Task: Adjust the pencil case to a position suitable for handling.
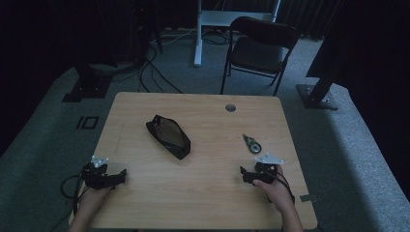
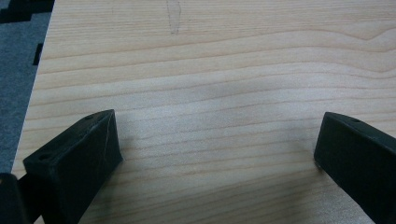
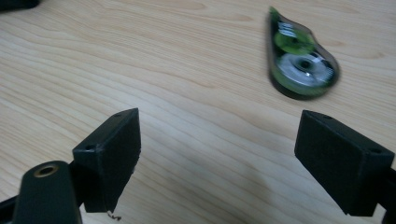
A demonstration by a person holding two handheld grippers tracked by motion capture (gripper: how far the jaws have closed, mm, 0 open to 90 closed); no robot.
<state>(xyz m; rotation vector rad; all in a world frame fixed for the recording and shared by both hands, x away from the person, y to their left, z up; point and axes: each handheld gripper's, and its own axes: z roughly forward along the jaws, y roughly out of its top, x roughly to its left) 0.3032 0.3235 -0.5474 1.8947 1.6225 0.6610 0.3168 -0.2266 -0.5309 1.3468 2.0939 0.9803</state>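
Green-and-clear tape dispenser [image 3: 300,65], black pouch [image 1: 168,136], pale wood-grain table [image 1: 203,193]

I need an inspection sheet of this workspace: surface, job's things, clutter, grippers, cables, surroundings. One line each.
Surface: wooden table, light grain, round grommet near the far edge.
Job's things: green correction tape dispenser lying flat ahead of the right gripper; black pouch lying mid-table.
Clutter: nothing seen.
Grippers: left gripper open over bare wood; right gripper open, holding nothing.
Cables: one trails from each gripper; more lie on the floor behind the table.
Surroundings: grey carpet, folding chair, dark stands.
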